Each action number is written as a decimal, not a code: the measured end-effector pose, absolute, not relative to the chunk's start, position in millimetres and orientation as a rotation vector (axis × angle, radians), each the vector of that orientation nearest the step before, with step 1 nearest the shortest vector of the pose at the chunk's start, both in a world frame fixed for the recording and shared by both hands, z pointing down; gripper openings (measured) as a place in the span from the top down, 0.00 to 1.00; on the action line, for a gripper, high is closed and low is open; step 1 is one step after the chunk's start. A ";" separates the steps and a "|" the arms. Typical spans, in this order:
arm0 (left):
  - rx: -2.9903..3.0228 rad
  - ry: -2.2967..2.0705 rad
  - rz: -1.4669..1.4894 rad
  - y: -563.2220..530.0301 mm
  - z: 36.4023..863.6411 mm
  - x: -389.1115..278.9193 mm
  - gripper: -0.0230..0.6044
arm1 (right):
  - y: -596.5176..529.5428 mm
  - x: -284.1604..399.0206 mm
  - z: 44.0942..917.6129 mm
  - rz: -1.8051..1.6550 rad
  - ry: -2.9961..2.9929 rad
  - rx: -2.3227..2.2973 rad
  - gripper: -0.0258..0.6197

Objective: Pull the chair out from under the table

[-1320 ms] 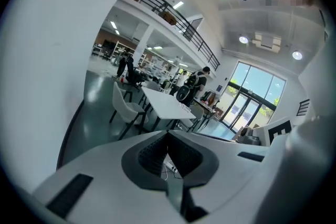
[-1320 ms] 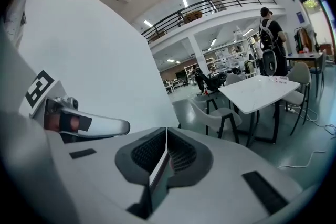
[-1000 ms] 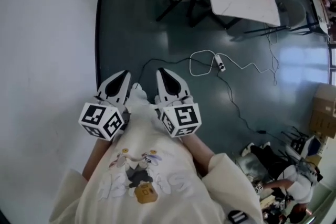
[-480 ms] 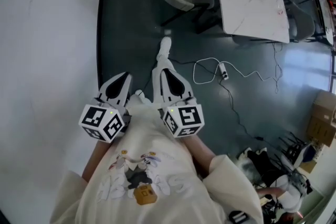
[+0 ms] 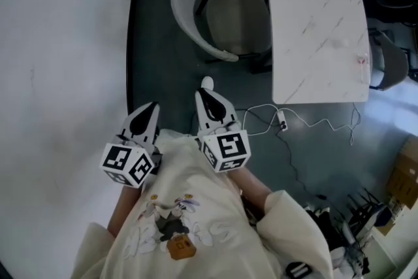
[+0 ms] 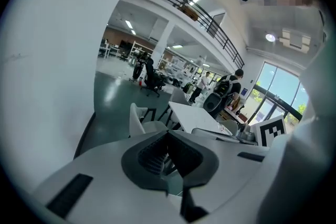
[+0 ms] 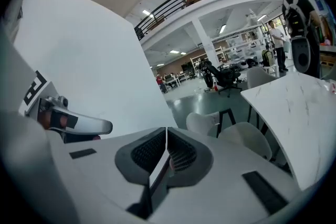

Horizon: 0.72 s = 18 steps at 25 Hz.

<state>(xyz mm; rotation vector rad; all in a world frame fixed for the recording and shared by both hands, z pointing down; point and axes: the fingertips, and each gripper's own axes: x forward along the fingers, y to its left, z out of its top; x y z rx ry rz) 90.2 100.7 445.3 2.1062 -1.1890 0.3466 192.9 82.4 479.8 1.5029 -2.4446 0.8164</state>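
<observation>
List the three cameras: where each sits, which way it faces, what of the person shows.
Head view: on the head, facing steeply down at chair and table; left gripper, right gripper and shirt show.
Left gripper view: on the left gripper, looking along its shut jaws toward the chair; shirt at right.
Right gripper view: on the right gripper, along its shut jaws toward the table; left gripper at left.
Shared: all three show chair and table.
</observation>
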 end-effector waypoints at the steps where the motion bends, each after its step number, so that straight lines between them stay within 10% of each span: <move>1: 2.098 -1.200 0.347 85.9 446.7 95.0 0.95 | 66.9 196.8 481.0 0.834 -2.446 1.496 0.94; 18: 2.038 -1.261 0.353 -8.9 455.4 109.0 0.95 | -43.7 188.9 532.0 0.853 -2.365 1.178 0.77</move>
